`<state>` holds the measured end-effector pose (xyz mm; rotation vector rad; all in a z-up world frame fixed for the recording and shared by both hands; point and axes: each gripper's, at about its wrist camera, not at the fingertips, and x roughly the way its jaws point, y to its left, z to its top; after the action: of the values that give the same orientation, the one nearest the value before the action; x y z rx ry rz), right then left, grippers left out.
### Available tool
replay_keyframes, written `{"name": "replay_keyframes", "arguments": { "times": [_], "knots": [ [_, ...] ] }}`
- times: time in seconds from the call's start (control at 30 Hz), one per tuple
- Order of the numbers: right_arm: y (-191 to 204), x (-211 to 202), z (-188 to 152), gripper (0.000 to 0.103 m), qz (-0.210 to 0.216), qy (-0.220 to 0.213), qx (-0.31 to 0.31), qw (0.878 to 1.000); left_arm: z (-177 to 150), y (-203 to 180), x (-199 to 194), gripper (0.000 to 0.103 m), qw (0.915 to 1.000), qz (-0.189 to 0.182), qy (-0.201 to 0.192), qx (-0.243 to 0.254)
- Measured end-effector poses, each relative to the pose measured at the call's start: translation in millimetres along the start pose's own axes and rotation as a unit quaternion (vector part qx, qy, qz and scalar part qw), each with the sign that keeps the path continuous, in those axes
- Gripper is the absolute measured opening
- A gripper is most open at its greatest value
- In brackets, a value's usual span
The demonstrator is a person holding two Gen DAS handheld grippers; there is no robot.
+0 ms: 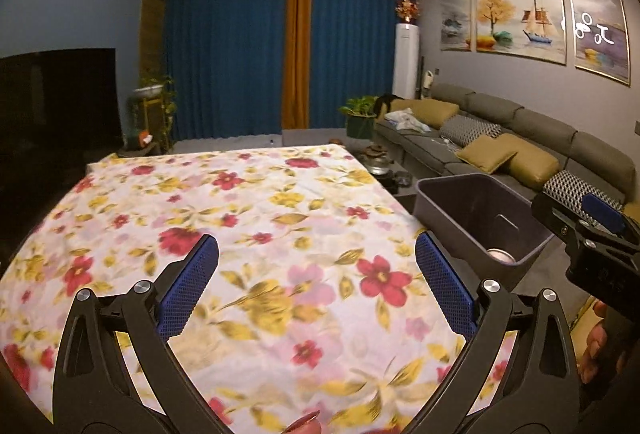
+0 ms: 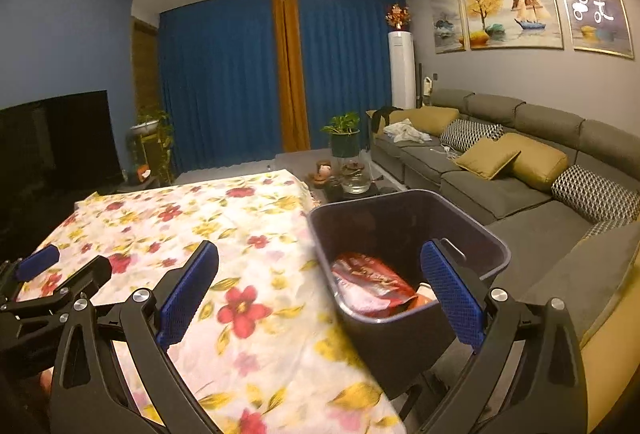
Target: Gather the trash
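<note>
Wide tabletop (image 1: 248, 218) draped in a white cloth with red and yellow flowers. At its right edge, just beside it, a dark bin (image 2: 400, 218) holding a red wrapper (image 2: 372, 282) and a round can (image 1: 500, 256). Left gripper (image 1: 316, 282) over the cloth, jaws spread wide, nothing between. Right gripper (image 2: 320, 290) straddling the bin's near left wall, released, wrapper below between its fingers.
</note>
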<state>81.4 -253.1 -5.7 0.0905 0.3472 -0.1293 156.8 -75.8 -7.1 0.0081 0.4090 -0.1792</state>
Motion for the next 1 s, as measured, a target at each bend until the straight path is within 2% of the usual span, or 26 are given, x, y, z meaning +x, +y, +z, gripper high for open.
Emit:
{"name": "replay_keyframes", "arguments": {
  "times": [0.23,0.5,1.0],
  "knots": [
    [17,-33,-7,0.097,-0.002,-0.01,-0.003,1.0,-11,17,-34,0.097,0.9997,0.023,-0.007,-0.005],
    [32,-57,-21,0.097,-0.001,-0.005,-0.01,1.0,-20,29,-64,0.097,0.9994,0.027,-0.019,-0.007],
    [42,-82,-29,0.097,-0.005,-0.016,-0.022,1.0,-21,36,-81,0.097,0.9993,0.024,-0.028,-0.011]
  ]
}}
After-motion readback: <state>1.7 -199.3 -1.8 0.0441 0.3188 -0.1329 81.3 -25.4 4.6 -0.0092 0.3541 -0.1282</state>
